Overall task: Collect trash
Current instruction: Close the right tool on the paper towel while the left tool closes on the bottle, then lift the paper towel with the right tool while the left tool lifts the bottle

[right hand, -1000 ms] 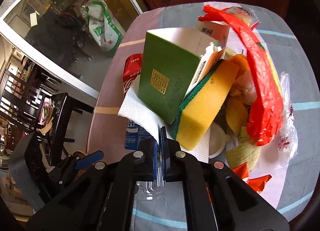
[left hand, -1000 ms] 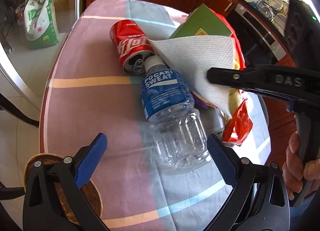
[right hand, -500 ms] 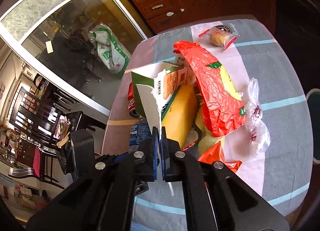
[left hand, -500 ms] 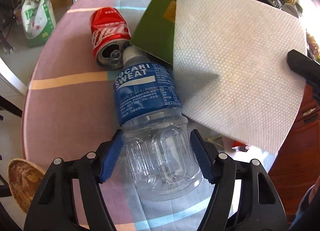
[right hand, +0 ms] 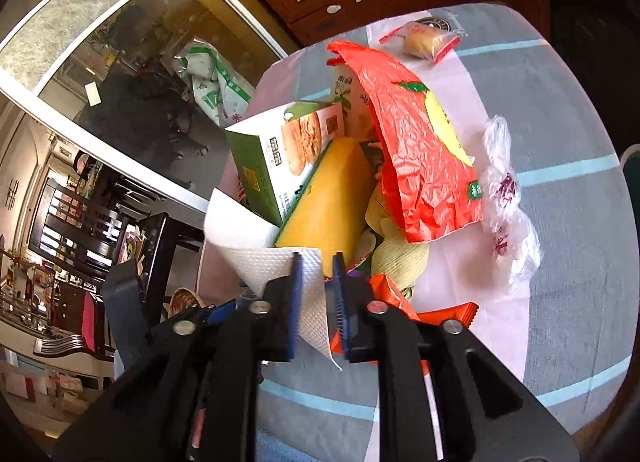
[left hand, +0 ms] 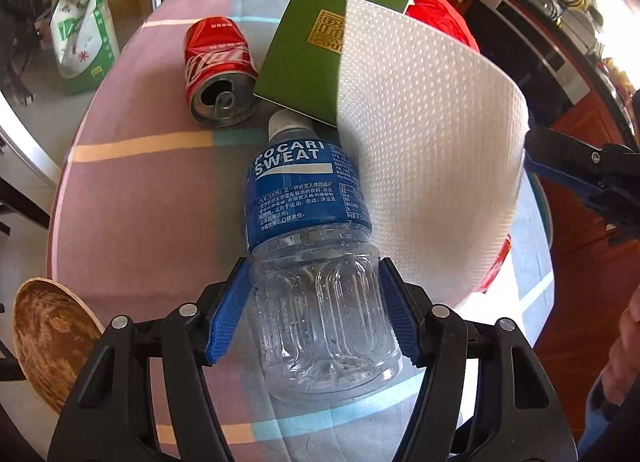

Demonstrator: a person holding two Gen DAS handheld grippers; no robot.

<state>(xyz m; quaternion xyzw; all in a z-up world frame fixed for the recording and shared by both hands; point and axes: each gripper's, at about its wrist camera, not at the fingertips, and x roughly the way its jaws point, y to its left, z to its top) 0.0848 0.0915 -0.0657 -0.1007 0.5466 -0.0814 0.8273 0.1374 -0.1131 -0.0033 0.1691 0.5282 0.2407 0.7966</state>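
My left gripper (left hand: pixel 314 316) is shut on the clear base of an empty Pocari Sweat bottle (left hand: pixel 308 222) that lies on the table, cap pointing away. A white paper towel (left hand: pixel 424 166) hangs lifted above the trash pile. My right gripper (right hand: pixel 316 294) has its jaws parted a little, with the towel's corner (right hand: pixel 310 294) lying between them; it also shows at the right edge of the left wrist view (left hand: pixel 528 150). A crushed red cola can (left hand: pixel 218 70) lies beyond the bottle beside a green box (left hand: pixel 316 46).
The pile on the striped tablecloth (right hand: pixel 560 142) holds the green biscuit box (right hand: pixel 280 158), a yellow sponge (right hand: pixel 332 198), an orange-red plastic bag (right hand: pixel 416 142), a clear bag (right hand: pixel 508 198) and a small snack packet (right hand: pixel 424 40). A wooden stool (left hand: pixel 48 338) stands left of the table.
My left gripper has closed on the bottle's base. My right gripper's jaws have parted slightly, and the lifted towel has curled and swung right.
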